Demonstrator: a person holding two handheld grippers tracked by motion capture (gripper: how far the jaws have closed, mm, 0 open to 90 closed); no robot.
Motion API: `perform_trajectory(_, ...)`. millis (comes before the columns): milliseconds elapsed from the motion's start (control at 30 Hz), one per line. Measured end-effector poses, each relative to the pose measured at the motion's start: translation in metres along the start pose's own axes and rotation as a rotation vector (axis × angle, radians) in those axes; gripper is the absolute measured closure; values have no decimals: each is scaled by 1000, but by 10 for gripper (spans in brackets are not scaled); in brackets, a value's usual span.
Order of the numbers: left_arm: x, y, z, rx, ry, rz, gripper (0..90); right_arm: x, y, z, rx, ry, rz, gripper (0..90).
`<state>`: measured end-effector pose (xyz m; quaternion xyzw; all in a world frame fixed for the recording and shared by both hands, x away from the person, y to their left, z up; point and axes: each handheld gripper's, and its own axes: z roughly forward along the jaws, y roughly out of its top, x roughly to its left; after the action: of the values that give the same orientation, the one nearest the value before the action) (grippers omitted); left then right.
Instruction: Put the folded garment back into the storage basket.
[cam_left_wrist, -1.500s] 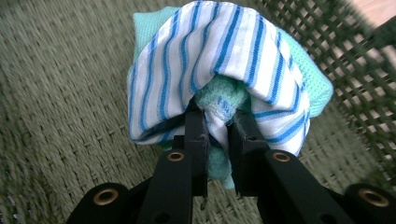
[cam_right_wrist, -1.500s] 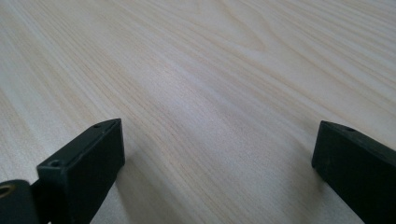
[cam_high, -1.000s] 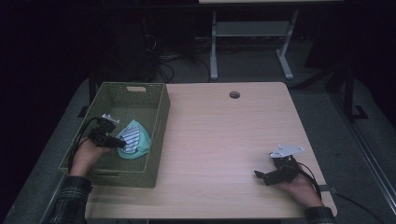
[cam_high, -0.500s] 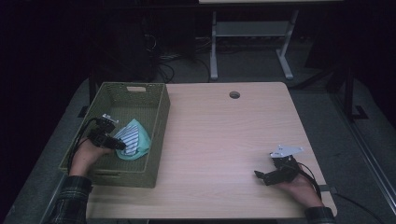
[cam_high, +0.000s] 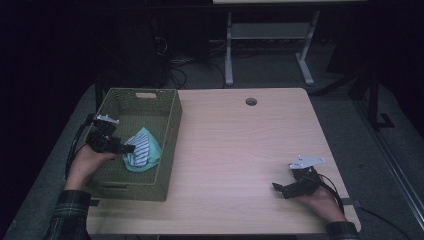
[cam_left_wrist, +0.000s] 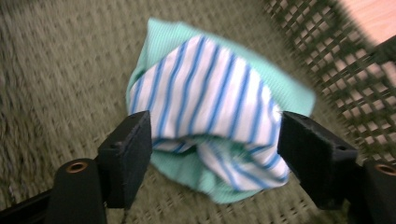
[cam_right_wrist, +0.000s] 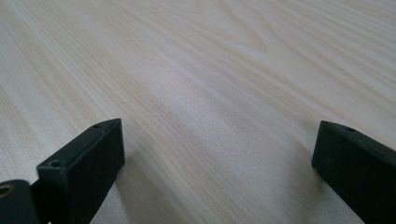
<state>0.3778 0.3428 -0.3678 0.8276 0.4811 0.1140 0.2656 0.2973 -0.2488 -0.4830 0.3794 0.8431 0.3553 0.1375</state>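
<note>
A folded cloth, mint green with a white and blue striped layer on top, lies on the floor of the olive woven basket at the table's left. My left gripper hovers just over the cloth's near side. Its jaws have just been opening and now stand wide; the cloth lies between and beyond them, with no pad pressing on it. My right gripper rests low at the table's front right, open, with bare wood between its jaws.
The light wooden table has a round cable hole near its far edge. The basket's mesh wall stands close on the right of the left gripper. Dark floor and a metal frame lie beyond the table.
My left gripper has lifted slightly off the cloth, which stays in the basket. The right hand has not moved.
</note>
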Motion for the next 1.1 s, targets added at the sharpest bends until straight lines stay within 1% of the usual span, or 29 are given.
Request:
perform_trajectory(133, -13, 9, -5, -43, -21, 8, 221, 0, 0, 0, 0, 0, 1, 22)
perform_trajectory(300, -30, 21, -9, -68, -42, 34, 219, 0, 0, 0, -1, 0, -1, 22)
perform_trajectory(467, -47, 31, -10, -108, -64, 51, 210, 0, 0, 0, -1, 0, -1, 22)
perform_trajectory(600, -60, 37, -10, -128, -75, 71, 200, 0, 0, 0, -1, 0, -2, 22)
perform_trajectory(733, -76, 42, -10, -167, -92, 84, 195, 0, 0, 0, -1, 0, -1, 22)
perform_trajectory(833, -89, 45, -8, -187, -103, 94, 195, 0, 0, 0, -1, 0, -1, 22)
perform_trajectory(967, -107, 50, 0, -192, -123, 115, 195, 0, 0, 0, -1, 0, -1, 22)
perform_trajectory(1000, -113, 51, 2, -195, -128, 127, 195, 0, 0, 0, -1, 0, 0, 22)
perform_trajectory(1100, -124, 53, 9, -198, -140, 144, 195, 0, 0, 0, 0, 0, 0, 22)
